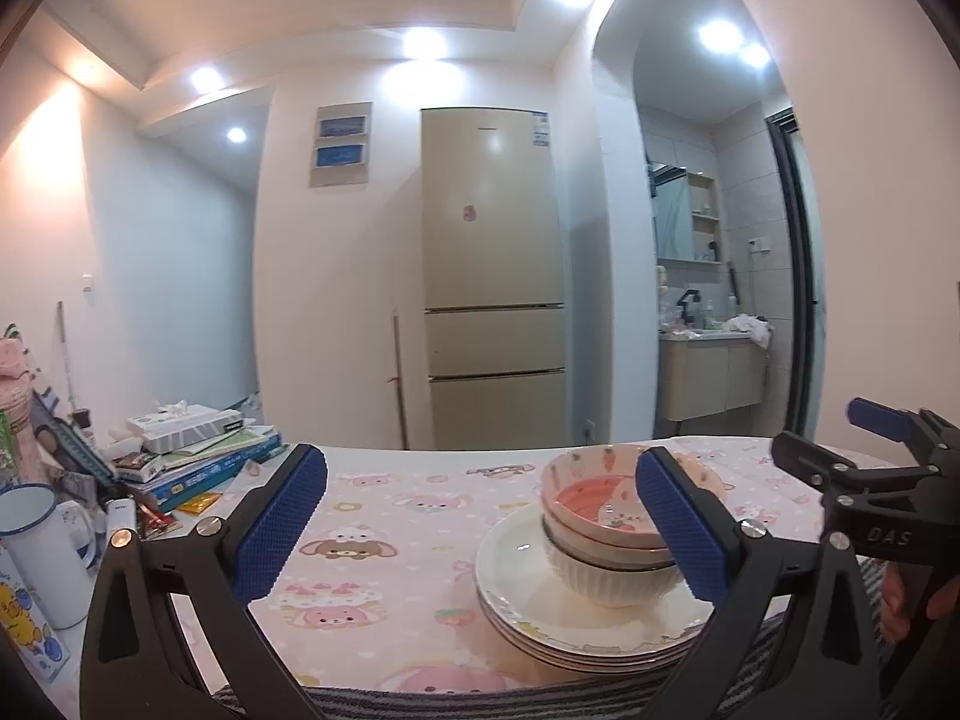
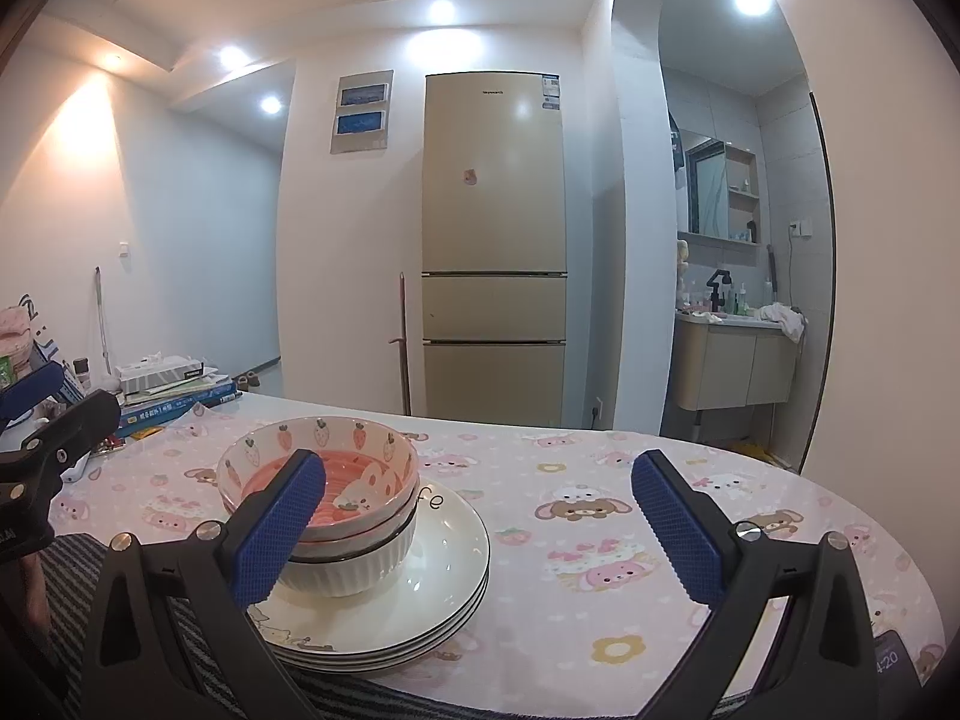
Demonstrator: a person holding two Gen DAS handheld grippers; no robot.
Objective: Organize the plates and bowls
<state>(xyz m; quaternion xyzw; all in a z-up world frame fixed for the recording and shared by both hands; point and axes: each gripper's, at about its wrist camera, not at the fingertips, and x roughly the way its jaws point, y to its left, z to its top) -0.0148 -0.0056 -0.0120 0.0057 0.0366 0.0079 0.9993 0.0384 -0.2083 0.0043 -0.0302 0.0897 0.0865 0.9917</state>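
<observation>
From the left wrist, the left gripper point(image 1: 480, 522) has its jaws spread wide and empty — the bowls point(image 1: 606, 534) nested on the stacked plates point(image 1: 540, 618) sit on the bench point(image 1: 390, 540) just beyond the right-hand jaw (untouched). From the right wrist, the right gripper point(image 2: 477, 519) also gapes wide, holding nothing — the same bowls point(image 2: 360, 498) and plates point(image 2: 432, 588) lie behind its left-hand jaw.
</observation>
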